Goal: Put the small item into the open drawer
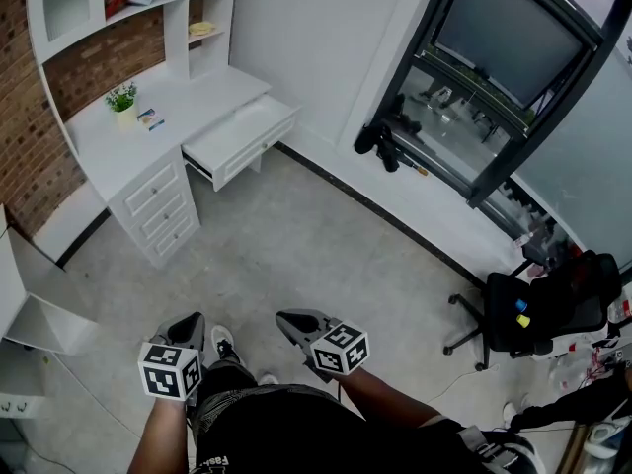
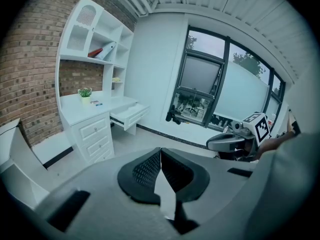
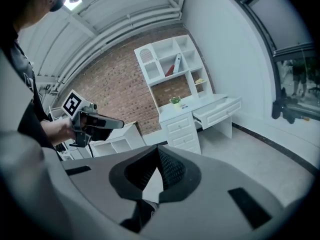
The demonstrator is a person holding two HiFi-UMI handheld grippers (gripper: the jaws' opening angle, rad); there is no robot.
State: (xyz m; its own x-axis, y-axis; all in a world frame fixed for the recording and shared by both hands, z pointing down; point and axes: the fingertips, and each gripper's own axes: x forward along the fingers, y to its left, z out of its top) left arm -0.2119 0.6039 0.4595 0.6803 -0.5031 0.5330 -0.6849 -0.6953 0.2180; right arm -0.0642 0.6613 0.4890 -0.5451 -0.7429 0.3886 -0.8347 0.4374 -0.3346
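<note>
Grippers are clenched and empty, left gripper (image 1: 190, 322) and right gripper (image 1: 288, 318) low over the floor (image 1: 296, 245). Small item (image 1: 150, 119) lies on the surface (image 1: 193, 102) beside the plant (image 1: 122, 100), apart from the open drawer (image 1: 240, 134).

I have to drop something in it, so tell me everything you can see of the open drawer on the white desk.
The drawer is white, wide and shallow. It looks like painted wood and has a panelled front. It is pulled well out and sits level under the top of the desk, beside a stack of three small drawers. It hangs above the floor, touching only the desk. Nothing shows inside it.
</note>
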